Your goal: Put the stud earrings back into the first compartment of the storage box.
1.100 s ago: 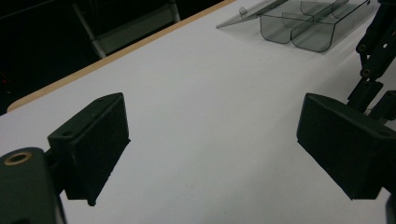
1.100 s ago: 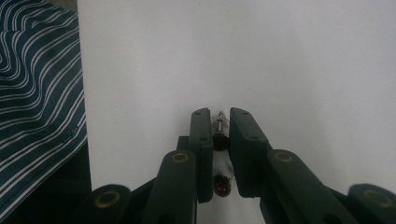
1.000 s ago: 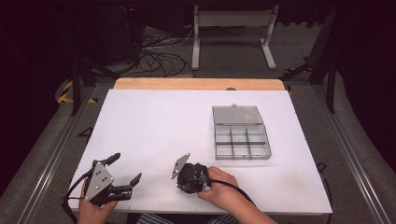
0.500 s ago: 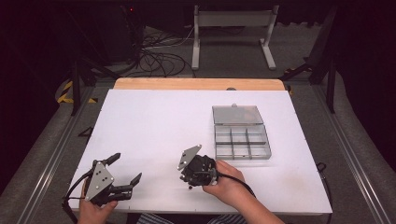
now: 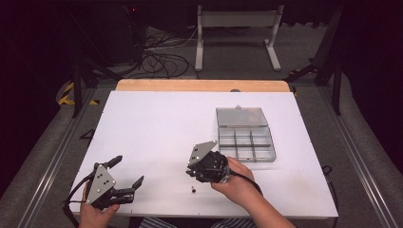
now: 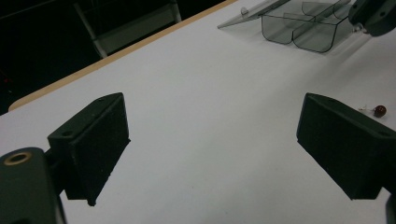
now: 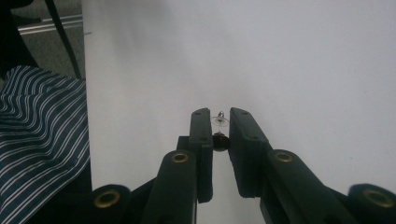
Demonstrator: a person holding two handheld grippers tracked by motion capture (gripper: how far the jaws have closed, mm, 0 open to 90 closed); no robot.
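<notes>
No readable text or labels.

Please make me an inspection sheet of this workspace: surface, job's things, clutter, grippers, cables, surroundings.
Surface: white table top, bare, with a wooden strip at the far edge.
Job's things: small dark red bead stud lying on the table; clear compartment box, its lid open and laid back, compartments look empty.
Clutter: nothing seen.
Grippers: left gripper at the near left, jaws wide apart, holding nothing; right gripper over the stud, jaws narrowly apart with the bead in line between them.
Cables: one trails from each gripper; loose cables on the floor beyond the table.
Surroundings: metal stand, dark room.
</notes>
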